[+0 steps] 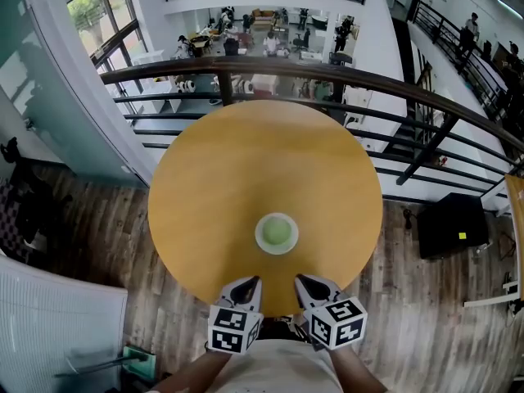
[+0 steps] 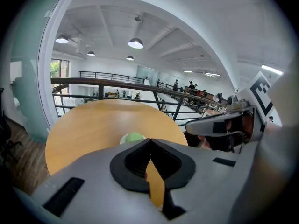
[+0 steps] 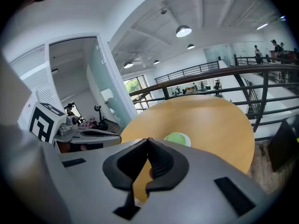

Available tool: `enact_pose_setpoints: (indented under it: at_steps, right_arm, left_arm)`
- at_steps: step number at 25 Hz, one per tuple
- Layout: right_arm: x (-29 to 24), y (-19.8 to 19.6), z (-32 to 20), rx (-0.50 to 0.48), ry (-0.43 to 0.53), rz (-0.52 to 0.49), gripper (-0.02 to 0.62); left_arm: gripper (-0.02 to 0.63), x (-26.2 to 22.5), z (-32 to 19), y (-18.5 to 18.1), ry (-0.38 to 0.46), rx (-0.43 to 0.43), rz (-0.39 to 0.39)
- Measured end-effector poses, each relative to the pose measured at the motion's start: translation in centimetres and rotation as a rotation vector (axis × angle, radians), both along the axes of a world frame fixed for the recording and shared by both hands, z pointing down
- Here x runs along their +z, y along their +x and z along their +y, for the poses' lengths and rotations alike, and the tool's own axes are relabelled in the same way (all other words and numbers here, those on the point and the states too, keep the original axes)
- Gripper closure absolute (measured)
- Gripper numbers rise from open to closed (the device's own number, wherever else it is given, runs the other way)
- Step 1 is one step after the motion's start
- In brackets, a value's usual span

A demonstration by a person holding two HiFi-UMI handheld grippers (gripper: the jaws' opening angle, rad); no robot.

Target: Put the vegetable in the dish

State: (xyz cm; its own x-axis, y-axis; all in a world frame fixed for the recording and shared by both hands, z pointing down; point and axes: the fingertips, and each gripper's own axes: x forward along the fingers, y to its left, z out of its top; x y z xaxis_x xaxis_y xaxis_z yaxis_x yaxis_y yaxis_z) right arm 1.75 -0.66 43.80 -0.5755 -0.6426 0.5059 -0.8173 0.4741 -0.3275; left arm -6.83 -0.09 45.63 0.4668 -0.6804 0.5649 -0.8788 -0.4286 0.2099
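Observation:
A round green vegetable (image 1: 277,232) lies in a small white dish (image 1: 264,224) on the near half of a round wooden table (image 1: 262,162). My left gripper (image 1: 250,283) and right gripper (image 1: 304,282) hover side by side at the table's near edge, just short of the dish. Both are shut with nothing between the jaws. In the left gripper view the closed tips of the left gripper (image 2: 150,140) point at the vegetable (image 2: 134,136). The right gripper view shows the right gripper (image 3: 148,140) with tips touching, and the vegetable (image 3: 176,137) in the dish (image 3: 188,141) just beyond.
A dark metal railing (image 1: 327,76) curves behind the table's far edge, with a drop to a lower floor beyond it. A black box (image 1: 452,225) stands on the wooden floor to the right. A glass wall (image 1: 49,80) runs along the left.

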Motion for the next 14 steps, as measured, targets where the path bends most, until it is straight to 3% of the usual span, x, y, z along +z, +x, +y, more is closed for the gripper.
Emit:
enact_pose_setpoints:
  at_steps: [14]
  right_arm:
    - [-0.18, 0.16, -0.08, -0.003, 0.008, -0.003, 0.571]
  left_arm:
    - [0.584, -0.04, 0.08, -0.08, 0.005, 0.012, -0.002]
